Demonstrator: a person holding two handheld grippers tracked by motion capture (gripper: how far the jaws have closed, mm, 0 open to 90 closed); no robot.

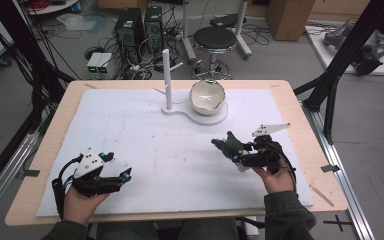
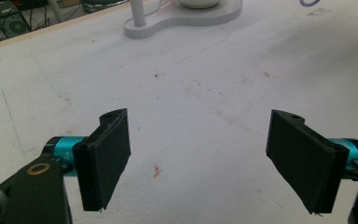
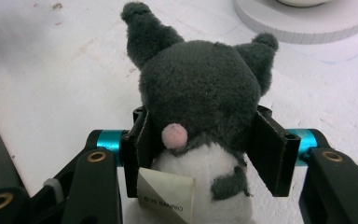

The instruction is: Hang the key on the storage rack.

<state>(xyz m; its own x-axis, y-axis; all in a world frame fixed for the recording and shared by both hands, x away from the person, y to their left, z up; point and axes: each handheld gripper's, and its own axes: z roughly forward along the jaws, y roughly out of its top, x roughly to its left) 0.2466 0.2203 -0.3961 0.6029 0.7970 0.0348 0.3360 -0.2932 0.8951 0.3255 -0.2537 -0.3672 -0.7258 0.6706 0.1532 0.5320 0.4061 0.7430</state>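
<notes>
A small dark grey and white plush toy (image 3: 200, 102) with two pointed ears, a pink tail and a paper tag sits between the jaws of my right gripper (image 3: 200, 149), which is shut on it. In the high view the right gripper (image 1: 237, 150) holds the plush toy (image 1: 228, 145) a little above the white mat at the right. My left gripper (image 1: 122, 176) rests at the front left of the mat, and its jaws stand wide apart with nothing between them. In the left gripper view the left gripper (image 2: 200, 158) shows bare mat between its pads.
A white stand (image 1: 200, 114) with an upright post (image 1: 167, 77) and a white bowl (image 1: 207, 96) sits at the back middle of the mat. The white mat (image 1: 170, 150) covers a wooden table (image 1: 30, 165). Beyond it stand a stool (image 1: 215, 40) and computer towers (image 1: 130, 30).
</notes>
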